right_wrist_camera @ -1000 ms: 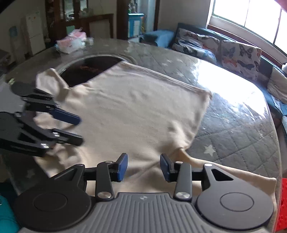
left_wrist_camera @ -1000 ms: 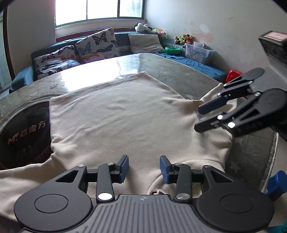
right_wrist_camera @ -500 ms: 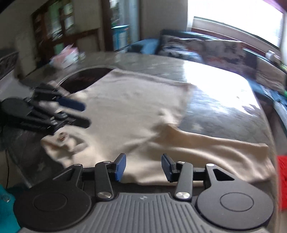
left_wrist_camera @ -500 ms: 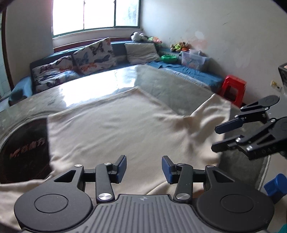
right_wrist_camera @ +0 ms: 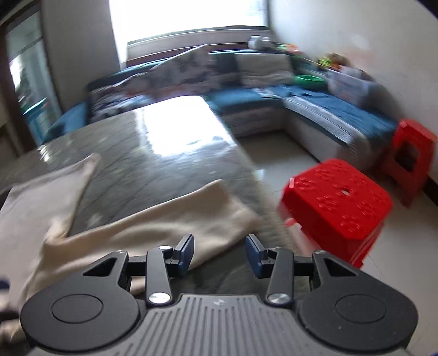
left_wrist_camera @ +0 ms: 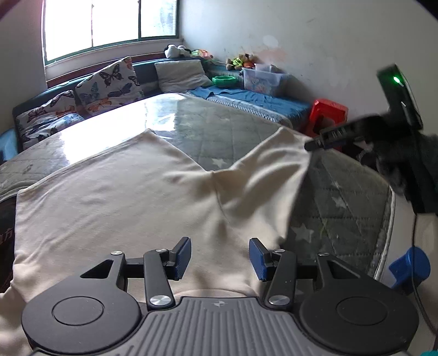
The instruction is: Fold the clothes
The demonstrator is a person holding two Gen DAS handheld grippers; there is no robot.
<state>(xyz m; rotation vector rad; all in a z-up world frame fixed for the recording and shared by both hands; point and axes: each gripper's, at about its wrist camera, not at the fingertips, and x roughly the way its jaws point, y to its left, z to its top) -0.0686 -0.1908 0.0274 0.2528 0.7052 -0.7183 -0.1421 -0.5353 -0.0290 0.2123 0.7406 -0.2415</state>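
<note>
While the cream garment (left_wrist_camera: 115,197) lies spread flat on the grey quilted table (left_wrist_camera: 342,186), its body covers most of the near side and one sleeve (left_wrist_camera: 268,175) stretches out toward the table's right edge; the left gripper (left_wrist_camera: 219,258) hovers low above the garment's near hem, its blue-padded fingers (left_wrist_camera: 182,257) spread apart with nothing between them; in the left wrist view the right gripper (left_wrist_camera: 309,146) appears from the side at the far tip of the sleeve, blurred, and from that angle I cannot tell whether it touches the cloth; the right wrist view shows that gripper's own jaws standing wide apart, with the end of the sleeve (right_wrist_camera: 175,221) lying just ahead of and beneath the left-hand finger (right_wrist_camera: 186,252), not pinched; that picture is smeared by motion, so finer detail is lost; beyond the table edge stand a red stool (right_wrist_camera: 336,205) close by and a second red stool (right_wrist_camera: 410,153) farther off near the wall; a blue sofa (left_wrist_camera: 246,98) with butterfly cushions (left_wrist_camera: 109,85) runs under the bright window (left_wrist_camera: 109,24).
</note>
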